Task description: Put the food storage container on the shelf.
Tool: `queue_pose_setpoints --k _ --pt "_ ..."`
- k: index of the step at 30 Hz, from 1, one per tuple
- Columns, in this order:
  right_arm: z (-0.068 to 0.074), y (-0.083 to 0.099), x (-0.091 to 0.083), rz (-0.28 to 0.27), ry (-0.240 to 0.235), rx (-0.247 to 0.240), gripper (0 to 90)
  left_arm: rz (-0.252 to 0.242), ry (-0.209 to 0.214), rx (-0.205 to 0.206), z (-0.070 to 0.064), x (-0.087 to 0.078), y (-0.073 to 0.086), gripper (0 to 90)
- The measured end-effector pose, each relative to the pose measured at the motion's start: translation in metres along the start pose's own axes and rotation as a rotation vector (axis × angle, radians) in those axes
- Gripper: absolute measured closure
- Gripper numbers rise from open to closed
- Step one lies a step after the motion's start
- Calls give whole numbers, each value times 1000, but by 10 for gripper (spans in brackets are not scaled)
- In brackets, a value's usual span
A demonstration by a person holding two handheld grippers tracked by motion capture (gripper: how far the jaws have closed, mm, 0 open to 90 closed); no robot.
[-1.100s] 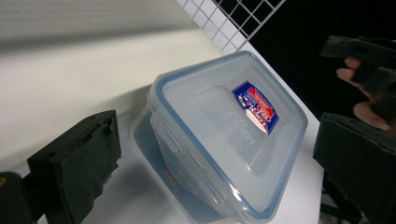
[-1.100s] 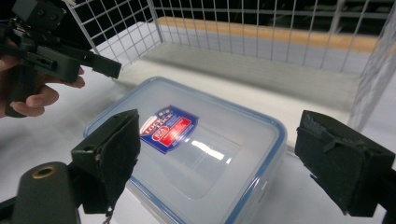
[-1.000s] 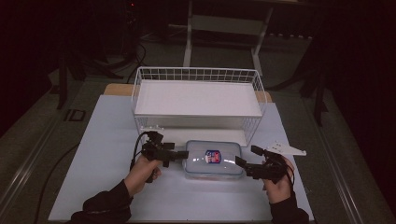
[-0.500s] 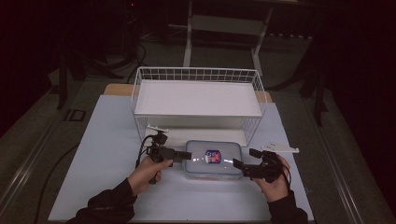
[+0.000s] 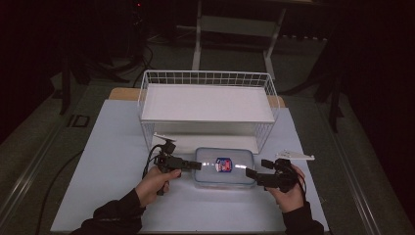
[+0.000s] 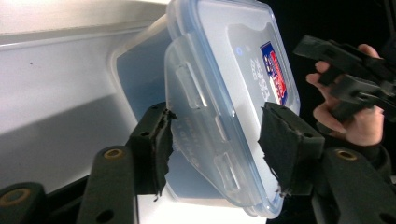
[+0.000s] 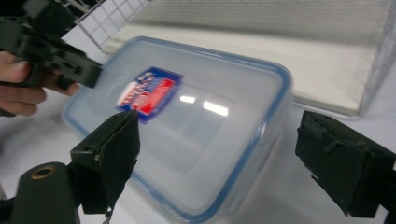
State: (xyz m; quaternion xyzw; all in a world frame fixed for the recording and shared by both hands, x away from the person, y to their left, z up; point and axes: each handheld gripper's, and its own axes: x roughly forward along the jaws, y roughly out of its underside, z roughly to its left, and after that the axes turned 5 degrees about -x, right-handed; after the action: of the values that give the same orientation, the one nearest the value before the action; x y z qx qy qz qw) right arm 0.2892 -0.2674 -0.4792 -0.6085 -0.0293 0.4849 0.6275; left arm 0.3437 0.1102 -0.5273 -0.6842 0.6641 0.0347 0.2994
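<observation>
Two grippers: flank one container at table centre.
Container: clear, lidded, at 6 o'clock of the wire basket.
Left gripper: at container's 9 o'clock; jaws apart, straddling its latch end.
Right gripper: at 3 o'clock; jaws wide, gripping nothing.

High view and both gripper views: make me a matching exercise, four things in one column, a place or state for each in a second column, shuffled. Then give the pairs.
Things:
1. wire basket
2. plastic container
3. left gripper
4. right gripper

Places or states:
A. lies flat on the table, lid on, between the two grippers
B. jaws open around the container's right end
C. stands behind the container, at the far side of the table
D. jaws set on either side of the lid latch at the container's left end

Pairs: 1-C, 2-A, 3-D, 4-B
</observation>
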Motion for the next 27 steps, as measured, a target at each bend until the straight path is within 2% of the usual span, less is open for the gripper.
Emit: queue_pose_setpoints --k 1,5,7,15,20,22,27 --pt "-2 1 0 8 -12 23 135 -2 -4 12 -1 -1 1 481" --pt "-8 4 2 27 -26 61 136 -7 -5 44 -6 -3 4 506" --pt "-10 6 3 39 -53 84 142 -3 -1 56 -8 -4 5 514" --pt "-15 8 6 66 -109 125 204 2 10 114 -13 -9 11 551" --pt "-17 10 7 96 -153 141 321 1 6 140 -15 -10 14 560" --pt "-17 10 8 109 -155 138 345 -1 7 139 -15 -10 14 563" --pt "-22 13 3 100 -185 187 427 -9 0 152 -17 -11 18 565"
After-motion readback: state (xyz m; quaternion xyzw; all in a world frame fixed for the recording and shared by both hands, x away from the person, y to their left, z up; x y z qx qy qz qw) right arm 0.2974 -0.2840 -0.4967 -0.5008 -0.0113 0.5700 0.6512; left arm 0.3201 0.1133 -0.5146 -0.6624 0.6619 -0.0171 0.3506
